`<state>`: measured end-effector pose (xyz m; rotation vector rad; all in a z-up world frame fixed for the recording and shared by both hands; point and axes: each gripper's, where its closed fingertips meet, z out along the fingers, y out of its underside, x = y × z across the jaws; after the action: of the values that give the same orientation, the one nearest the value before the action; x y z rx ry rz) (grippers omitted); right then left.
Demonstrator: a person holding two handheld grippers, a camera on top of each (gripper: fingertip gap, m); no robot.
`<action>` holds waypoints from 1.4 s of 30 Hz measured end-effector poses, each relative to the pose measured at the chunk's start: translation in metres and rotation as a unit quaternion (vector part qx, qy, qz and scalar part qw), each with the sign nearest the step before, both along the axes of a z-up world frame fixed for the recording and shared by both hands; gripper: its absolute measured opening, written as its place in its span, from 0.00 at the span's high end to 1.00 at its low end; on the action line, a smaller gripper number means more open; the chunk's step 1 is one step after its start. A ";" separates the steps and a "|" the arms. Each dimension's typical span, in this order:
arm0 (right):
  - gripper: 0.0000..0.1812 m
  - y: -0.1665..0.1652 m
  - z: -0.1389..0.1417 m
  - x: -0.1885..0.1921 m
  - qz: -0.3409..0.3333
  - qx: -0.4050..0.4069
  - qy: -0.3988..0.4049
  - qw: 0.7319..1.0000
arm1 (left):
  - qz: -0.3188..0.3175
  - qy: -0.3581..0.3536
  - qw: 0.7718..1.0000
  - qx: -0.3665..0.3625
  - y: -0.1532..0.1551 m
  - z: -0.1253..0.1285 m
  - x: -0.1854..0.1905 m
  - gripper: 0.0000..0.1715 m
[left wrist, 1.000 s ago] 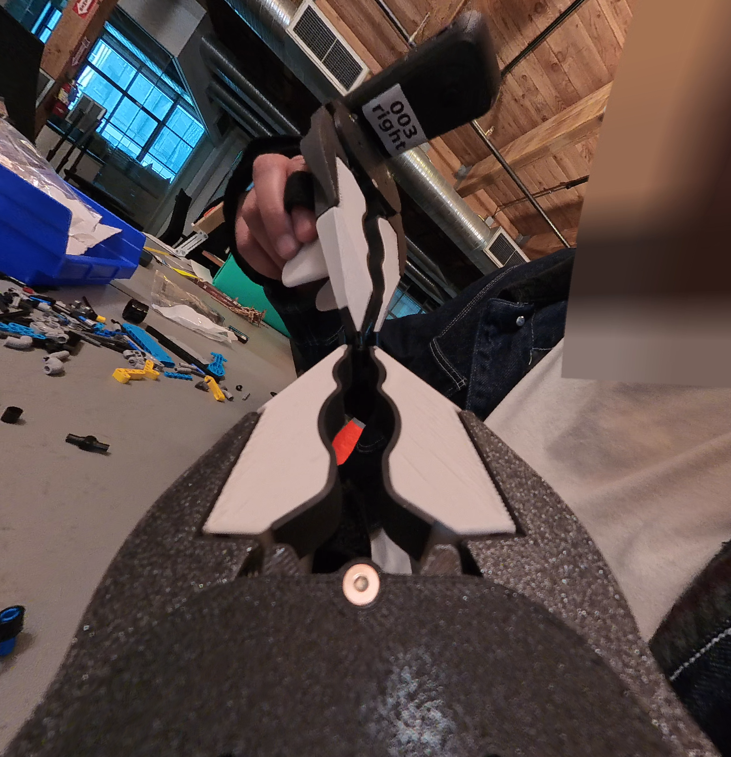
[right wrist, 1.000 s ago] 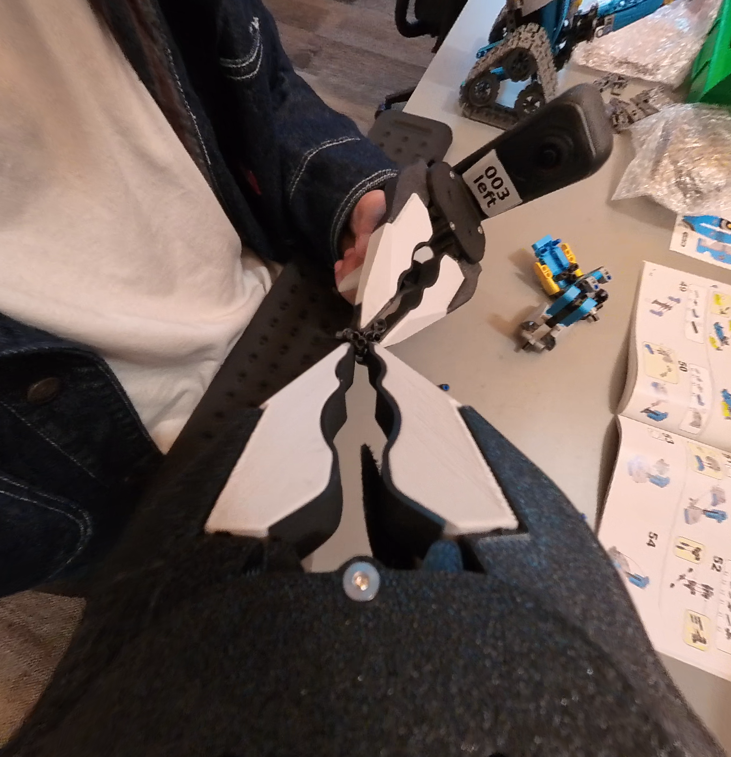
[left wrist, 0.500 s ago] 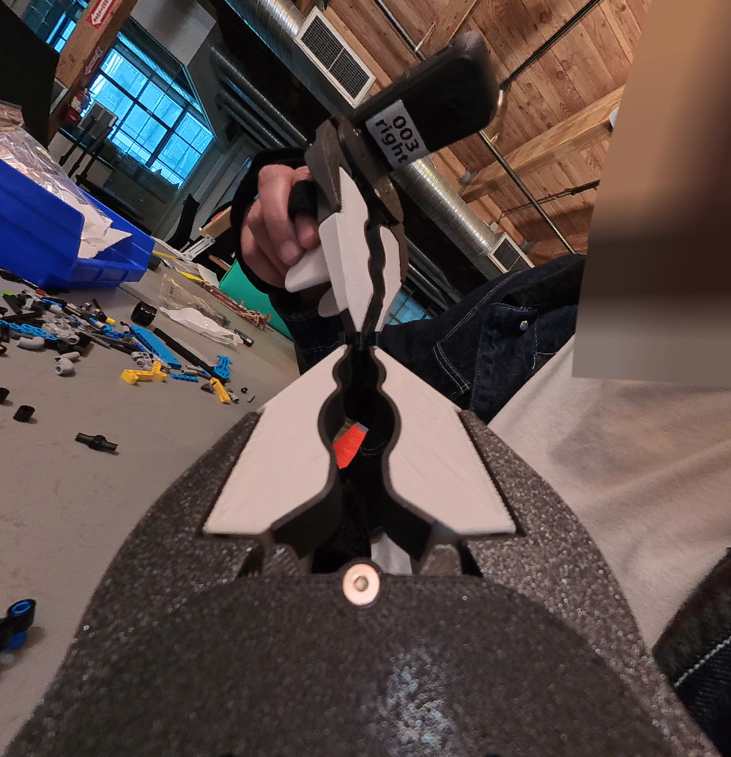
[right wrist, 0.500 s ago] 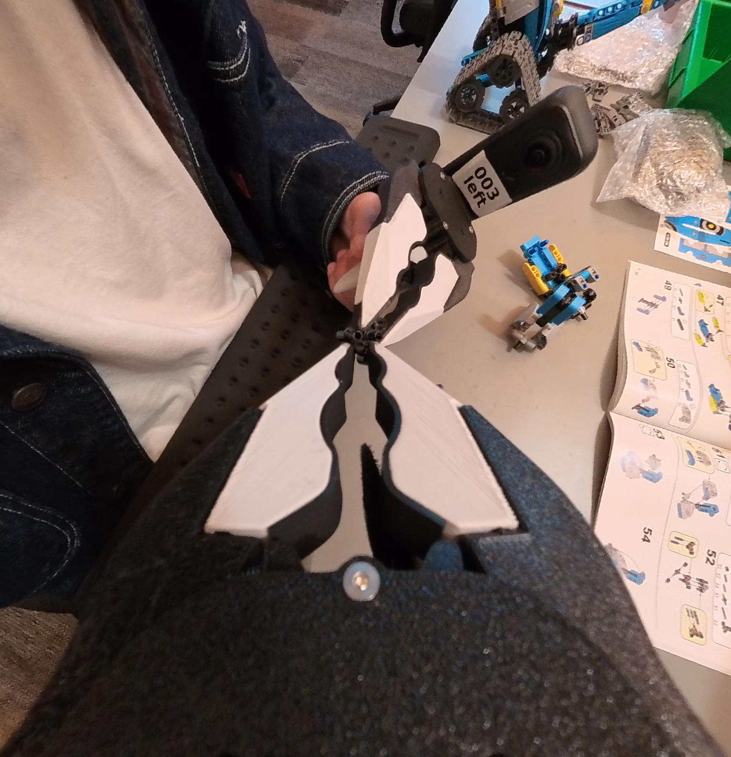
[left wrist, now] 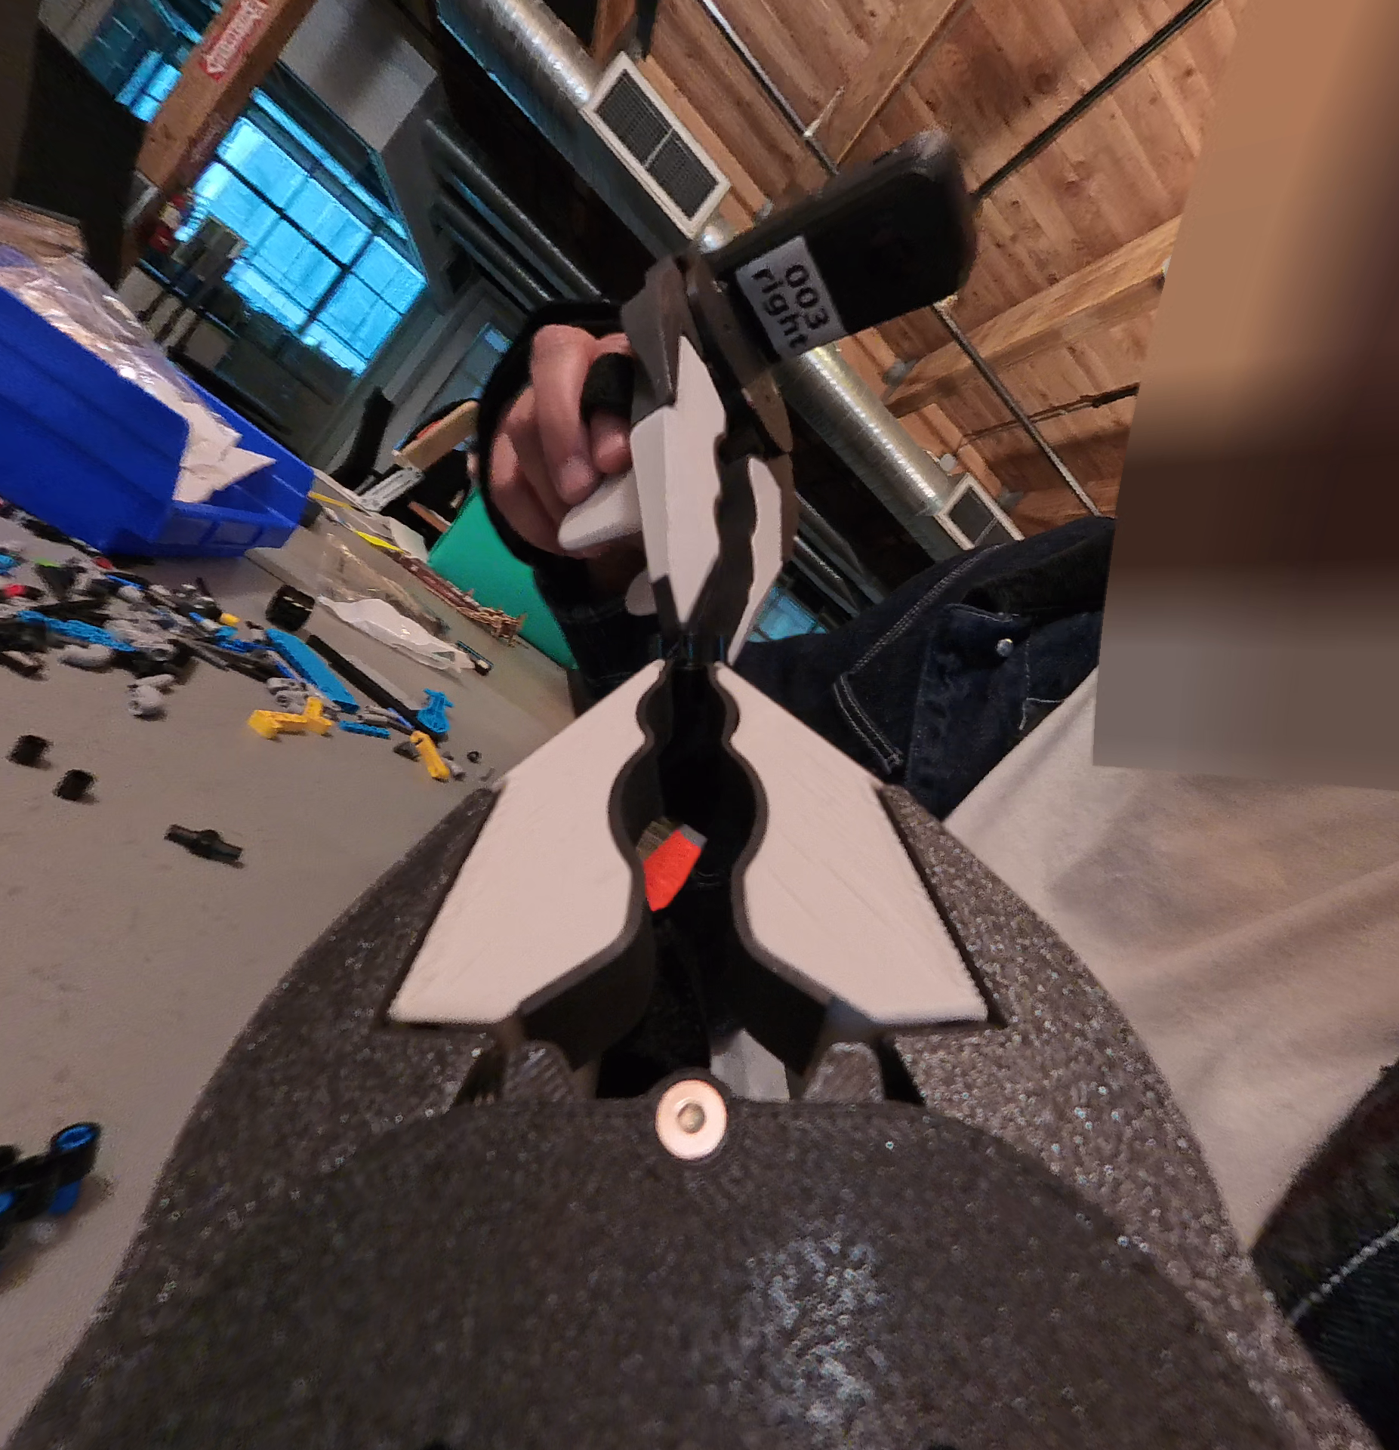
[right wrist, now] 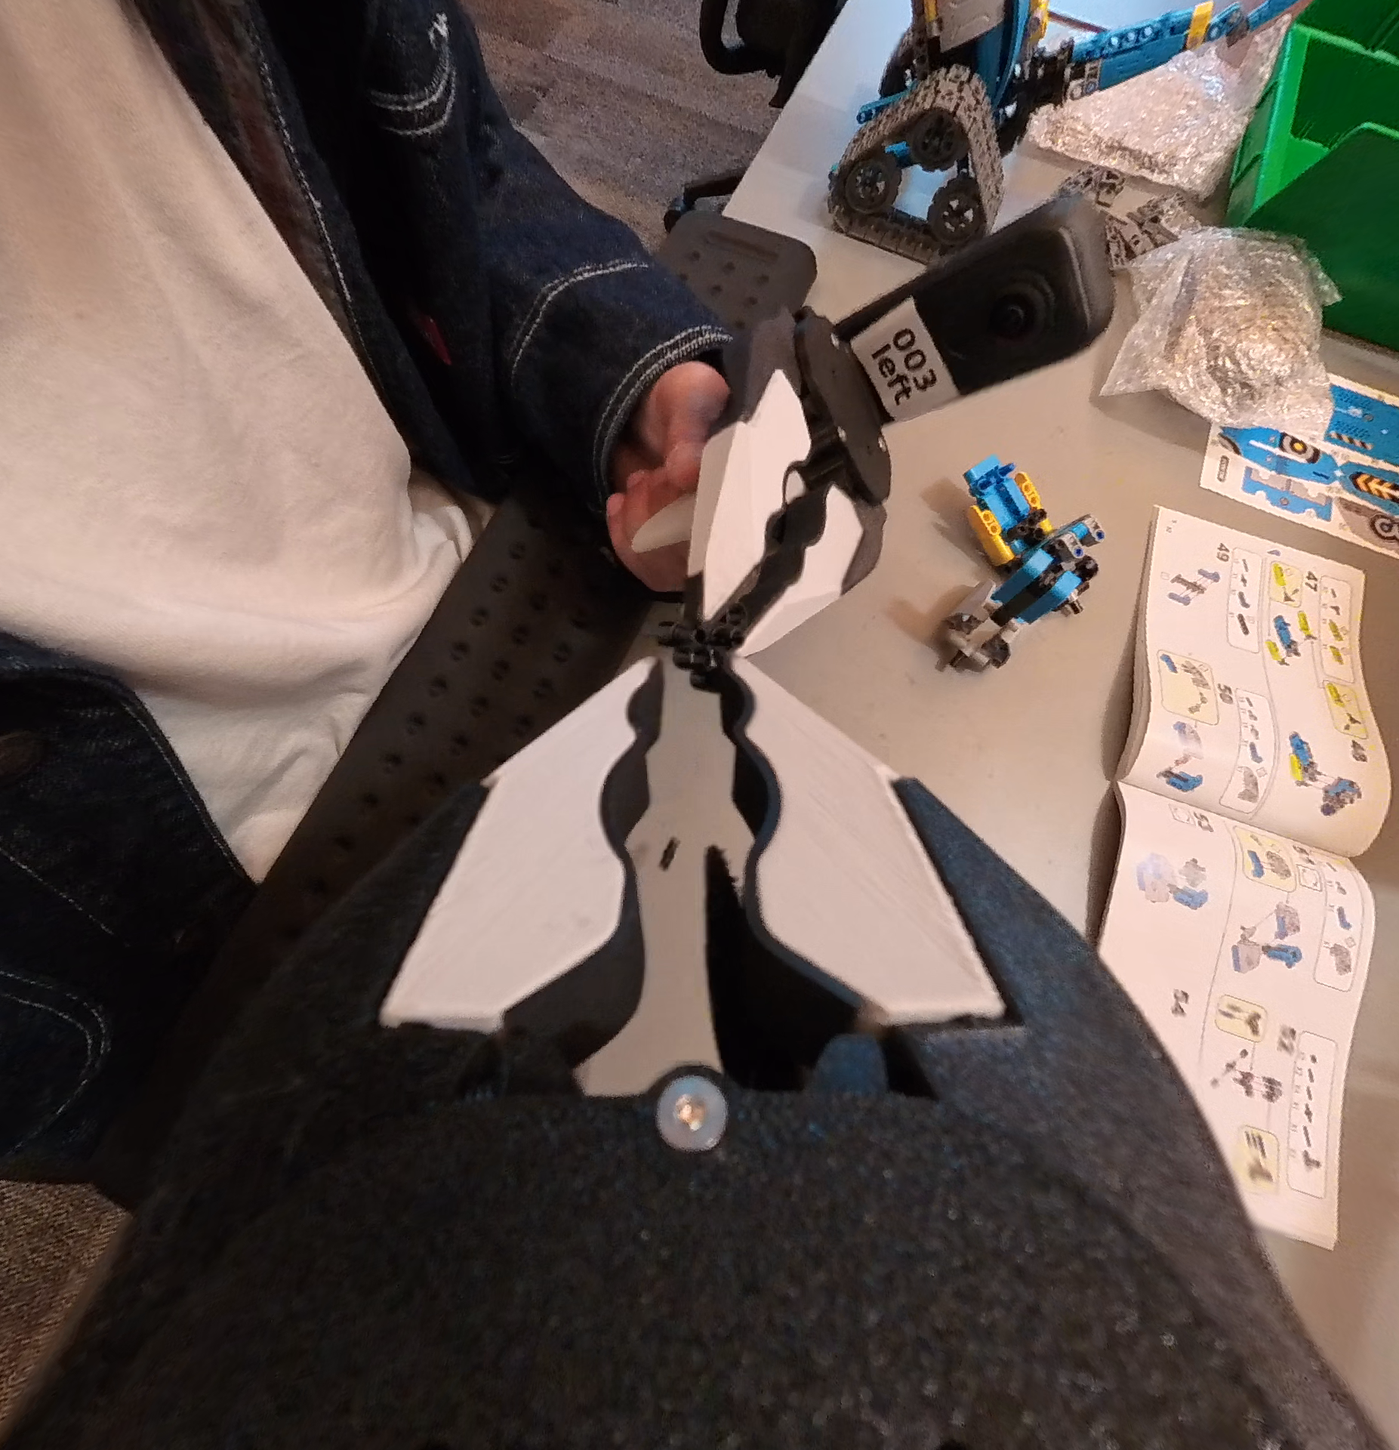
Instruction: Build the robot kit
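Tongs meet tip to tip in front of the person's chest: my left tongs (left wrist: 690, 665) and right tongs (right wrist: 692, 667) are both clenched on one small black connector piece (right wrist: 700, 645), held in the air just off the worktop (left wrist: 170, 941) edge, each pair gripping it from an opposite side. From the left wrist view, going left to right, I see a blue bin (left wrist: 92, 439), a scatter of loose blue, yellow and black pieces (left wrist: 304, 706), then the right hand (left wrist: 555, 463) squeezing its trigger. From the right wrist view I see a denim sleeve (right wrist: 539, 314), the left hand (right wrist: 665, 479), a small blue and yellow assembly (right wrist: 1017, 565), an open instruction booklet (right wrist: 1245, 785) and, farther back, a tracked model (right wrist: 916, 173) beside a green bin (right wrist: 1339, 157).
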<state>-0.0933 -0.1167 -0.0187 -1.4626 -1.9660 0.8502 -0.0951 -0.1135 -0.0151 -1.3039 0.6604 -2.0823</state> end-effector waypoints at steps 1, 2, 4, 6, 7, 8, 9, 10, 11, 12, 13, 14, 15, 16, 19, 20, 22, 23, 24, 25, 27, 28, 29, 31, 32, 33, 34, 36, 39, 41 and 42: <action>0.92 0.005 -0.001 0.004 -0.010 0.008 -0.008 1.000 | 0.012 0.002 1.000 -0.003 0.005 -0.001 -0.002 0.96; 0.92 0.013 -0.002 0.011 -0.028 0.020 -0.017 0.999 | 0.025 0.004 1.000 -0.009 0.011 -0.002 -0.007 0.96; 0.92 0.031 -0.010 0.025 -0.076 0.034 -0.026 0.996 | 0.069 0.035 0.997 -0.006 0.027 -0.010 -0.017 0.96; 0.92 0.038 -0.027 0.037 -0.116 0.014 -0.046 0.992 | 0.099 0.061 0.993 0.018 0.033 -0.013 -0.026 0.96; 0.91 0.039 -0.040 0.046 -0.134 0.007 -0.064 0.989 | 0.108 0.076 0.991 0.036 0.033 -0.015 -0.027 0.96; 0.92 0.043 -0.051 0.054 -0.157 0.014 -0.078 0.984 | 0.121 0.096 0.986 0.055 0.033 -0.019 -0.026 0.96; 0.92 0.048 -0.060 0.063 -0.184 0.027 -0.080 0.979 | 0.132 0.114 0.982 0.073 0.032 -0.022 -0.024 0.96; 0.92 0.050 -0.065 0.069 -0.205 0.031 -0.071 0.976 | 0.139 0.126 0.978 0.088 0.031 -0.025 -0.021 0.96; 0.93 0.050 -0.065 0.070 -0.227 0.021 -0.049 0.972 | 0.142 0.139 0.975 0.103 0.029 -0.027 -0.017 0.96; 0.93 0.049 -0.064 0.068 -0.247 0.004 -0.021 0.969 | 0.145 0.156 0.970 0.117 0.028 -0.032 -0.013 0.96; 0.93 0.048 -0.061 0.066 -0.263 -0.012 0.003 0.965 | 0.153 0.179 0.963 0.134 0.028 -0.037 -0.009 0.96; 0.92 0.047 -0.056 0.063 -0.272 -0.026 0.031 0.961 | 0.159 0.201 0.954 0.153 0.028 -0.043 -0.005 0.96; 0.90 0.046 -0.049 0.057 -0.280 -0.041 0.066 0.957 | 0.163 0.220 0.946 0.173 0.026 -0.048 -0.002 0.96; 0.89 0.043 -0.039 0.048 -0.283 -0.063 0.110 0.951 | 0.164 0.234 0.939 0.190 0.024 -0.052 0.001 0.96; 0.88 0.026 -0.031 0.014 -0.255 -0.128 0.183 0.941 | 0.172 0.262 0.922 0.227 0.021 -0.059 0.006 0.96; 0.86 0.023 -0.040 0.008 -0.251 -0.121 0.171 0.945 | 0.170 0.264 0.920 0.234 0.019 -0.060 0.008 0.96; 0.89 0.020 -0.052 0.001 -0.239 -0.102 0.154 0.953 | 0.164 0.268 0.917 0.245 0.015 -0.061 0.009 0.96; 0.91 0.018 -0.054 0.000 -0.233 -0.104 0.153 0.955 | 0.160 0.271 0.915 0.253 0.013 -0.062 0.011 0.96; 0.92 0.015 -0.054 -0.001 -0.222 -0.113 0.150 0.957 | 0.158 0.272 0.912 0.263 0.010 -0.063 0.012 0.96; 0.93 0.014 -0.057 0.001 -0.215 -0.116 0.139 0.960 | 0.157 0.277 0.907 0.274 0.008 -0.064 0.013 0.96; 0.96 0.013 -0.061 0.006 -0.201 -0.109 0.115 0.967 | 0.154 0.294 0.897 0.293 0.006 -0.070 0.016 0.96; 0.97 0.012 -0.063 0.007 -0.195 -0.103 0.101 0.970 | 0.151 0.299 0.893 0.300 0.004 -0.072 0.017 0.96; 0.98 0.011 -0.067 0.009 -0.189 -0.095 0.084 0.974 | 0.152 0.304 0.889 0.308 0.003 -0.074 0.018 0.96; 0.98 0.010 -0.071 0.010 -0.175 -0.082 0.066 0.979 | 0.158 0.314 0.876 0.331 0.002 -0.077 0.020 0.96; 0.97 0.008 -0.073 0.009 -0.166 -0.084 0.058 0.981 | 0.158 0.321 0.871 0.337 0.001 -0.078 0.021 0.96; 0.97 0.008 -0.076 0.009 -0.164 -0.085 0.047 0.982 | 0.159 0.329 0.865 0.343 0.002 -0.081 0.021 0.96; 0.98 0.008 -0.079 0.009 -0.160 -0.081 0.037 0.983 | 0.159 0.337 0.860 0.349 0.002 -0.084 0.021 0.96; 0.98 0.009 -0.081 0.009 -0.156 -0.069 0.025 0.985 | 0.164 0.341 0.856 0.352 0.003 -0.085 0.021 0.96; 0.98 0.008 -0.072 0.008 -0.156 -0.071 0.033 0.985 | 0.168 0.317 0.866 0.349 0.002 -0.076 0.019 0.96; 0.98 0.007 -0.067 0.007 -0.150 -0.061 0.045 0.986 | 0.167 0.307 0.868 0.353 0.001 -0.073 0.019 0.96; 0.98 0.006 -0.068 0.008 -0.151 -0.059 0.044 0.986 | 0.166 0.307 0.867 0.355 0.000 -0.073 0.019 0.96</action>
<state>-0.0857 -0.1104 -0.0862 -1.7051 -1.5997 0.8881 -0.0764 -0.1131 -0.0886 -1.4672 1.2227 -0.9532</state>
